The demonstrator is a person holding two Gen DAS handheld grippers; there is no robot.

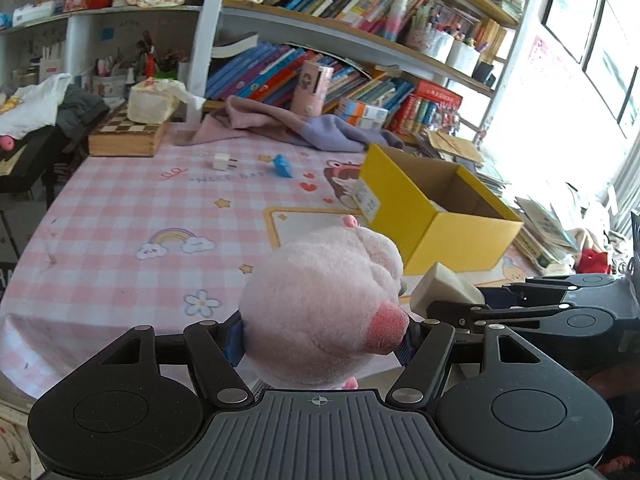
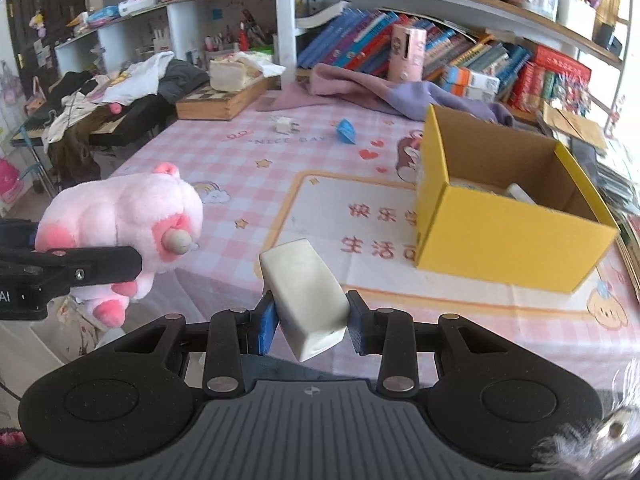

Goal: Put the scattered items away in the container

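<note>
Fluffy pink plush pig (image 1: 320,312) squeezed in left tongs (image 1: 324,340); right tongs (image 2: 312,324) clamp a smooth cream block (image 2: 306,300) near the yellow cardboard box (image 2: 512,240)

Right tool (image 2: 312,326) grips white block (image 2: 306,296) near yellow box (image 2: 508,240).

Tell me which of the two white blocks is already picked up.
The larger cream-white block, clamped between the right gripper fingers above the table's near edge. The small white block lies loose on the pink tablecloth, beside the blue item.
</note>
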